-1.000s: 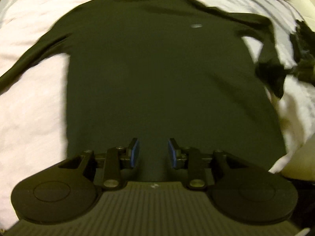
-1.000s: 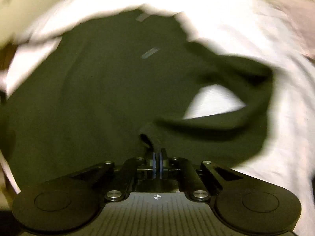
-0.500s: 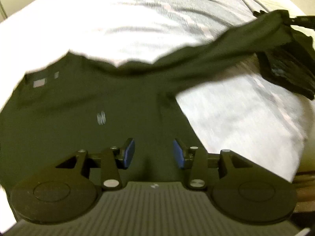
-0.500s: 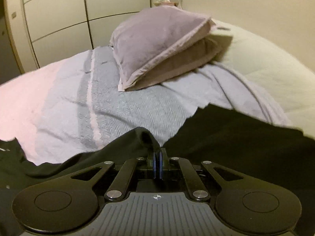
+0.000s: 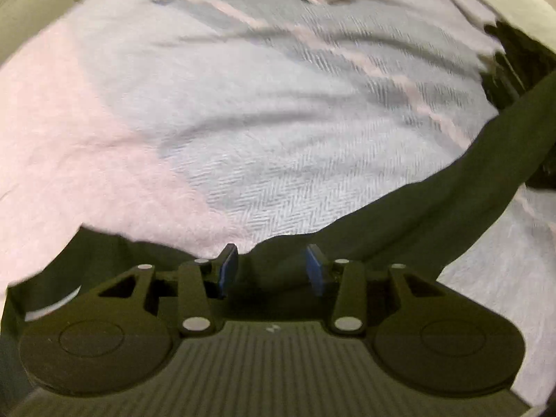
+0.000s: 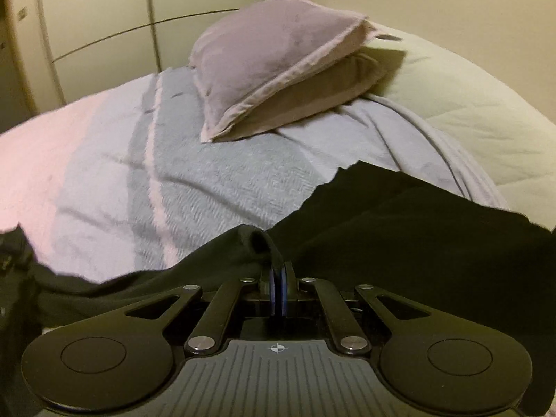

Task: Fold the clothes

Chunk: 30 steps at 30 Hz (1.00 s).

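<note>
A dark long-sleeved shirt lies on the bed, its sleeve stretched up and to the right in the left wrist view. My left gripper is open over the shirt near the shoulder, with dark cloth showing between its blue pads. In the right wrist view my right gripper is shut on the end of the sleeve, which bunches just above the pads. The shirt's body lies mostly hidden under both grippers.
A pink and grey blanket covers the bed. A second dark garment lies to the right of my right gripper. Two stacked pillows sit at the bed's head, a cream duvet at right, cupboard doors behind.
My right gripper has lifted the sleeve off the shirt and pulled it out to the right. My left gripper moved from the hem up the shirt toward the shoulder, still open.
</note>
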Each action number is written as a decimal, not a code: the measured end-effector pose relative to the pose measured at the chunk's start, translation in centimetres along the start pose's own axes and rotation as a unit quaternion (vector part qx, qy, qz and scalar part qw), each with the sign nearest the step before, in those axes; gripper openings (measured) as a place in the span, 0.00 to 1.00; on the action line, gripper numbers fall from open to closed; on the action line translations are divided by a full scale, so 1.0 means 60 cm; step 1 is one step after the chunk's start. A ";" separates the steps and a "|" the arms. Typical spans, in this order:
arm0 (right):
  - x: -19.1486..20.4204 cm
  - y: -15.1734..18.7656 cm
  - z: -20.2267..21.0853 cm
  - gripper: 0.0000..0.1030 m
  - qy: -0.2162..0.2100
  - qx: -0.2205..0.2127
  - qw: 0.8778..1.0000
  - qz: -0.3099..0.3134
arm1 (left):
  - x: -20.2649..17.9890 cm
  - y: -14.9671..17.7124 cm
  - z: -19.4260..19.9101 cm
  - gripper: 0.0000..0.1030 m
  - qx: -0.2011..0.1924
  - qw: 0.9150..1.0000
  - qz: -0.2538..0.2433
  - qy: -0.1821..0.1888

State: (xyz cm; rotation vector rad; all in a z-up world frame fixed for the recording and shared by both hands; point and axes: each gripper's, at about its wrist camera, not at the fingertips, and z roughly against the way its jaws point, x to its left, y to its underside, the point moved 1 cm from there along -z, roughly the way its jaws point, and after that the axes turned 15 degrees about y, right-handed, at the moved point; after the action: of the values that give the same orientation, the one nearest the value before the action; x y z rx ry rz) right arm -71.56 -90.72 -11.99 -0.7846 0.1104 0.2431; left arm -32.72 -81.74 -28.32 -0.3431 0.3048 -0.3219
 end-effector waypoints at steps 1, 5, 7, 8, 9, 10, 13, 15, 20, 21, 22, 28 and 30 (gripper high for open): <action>0.002 0.002 0.002 0.02 -0.001 -0.001 1.000 0.004 | 0.007 -0.007 -0.009 0.37 0.013 1.000 -0.008 0.005; 0.007 0.004 0.009 0.02 -0.001 -0.010 1.000 0.017 | 0.028 -0.023 -0.053 0.36 0.073 0.996 -0.035 0.042; 0.009 0.001 0.011 0.02 0.000 -0.013 1.000 0.023 | 0.028 -0.024 -0.078 0.18 0.106 0.991 -0.058 0.057; 0.010 0.000 0.012 0.02 0.000 -0.015 1.000 0.025 | 0.026 -0.024 -0.080 0.06 0.110 0.990 -0.071 0.058; 0.011 -0.002 0.013 0.02 0.000 -0.017 0.999 0.028 | 0.023 -0.024 -0.083 0.06 0.114 0.988 -0.084 0.058; 0.013 -0.003 0.014 0.02 0.000 -0.018 0.999 0.031 | 0.022 -0.027 -0.082 0.04 0.111 0.988 -0.094 0.057; 0.016 -0.008 0.016 0.02 0.001 -0.023 0.999 0.040 | 0.041 -0.053 -0.054 0.03 0.029 0.997 -0.068 0.032; 0.019 -0.010 0.017 0.02 0.001 -0.025 0.999 0.045 | 0.055 -0.068 -0.037 0.04 -0.027 0.998 -0.048 0.014; 0.027 -0.006 0.012 0.02 0.005 -0.015 0.999 0.049 | 0.084 -0.078 -0.004 0.23 -0.070 0.998 -0.010 -0.002; 0.027 -0.005 0.012 0.02 0.006 -0.014 0.999 0.049 | 0.087 -0.072 0.006 0.24 -0.073 0.997 -0.003 -0.002; 0.027 -0.005 0.013 0.02 0.007 -0.014 0.999 0.049 | 0.089 -0.064 0.017 0.24 -0.075 0.997 0.004 0.001; 0.031 -0.006 0.014 0.02 0.012 -0.011 0.999 0.048 | 0.067 -0.013 -0.012 0.24 -0.012 0.999 -0.006 0.052; 0.034 -0.004 0.015 0.02 0.014 -0.011 0.998 0.052 | 0.064 -0.015 -0.039 0.24 -0.007 0.999 -0.010 0.044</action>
State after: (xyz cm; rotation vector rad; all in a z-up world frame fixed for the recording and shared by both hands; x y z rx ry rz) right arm -69.52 -89.89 -11.55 -0.8060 0.1767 0.3329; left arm -30.26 -84.59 -30.98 -0.3471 0.3901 -0.3550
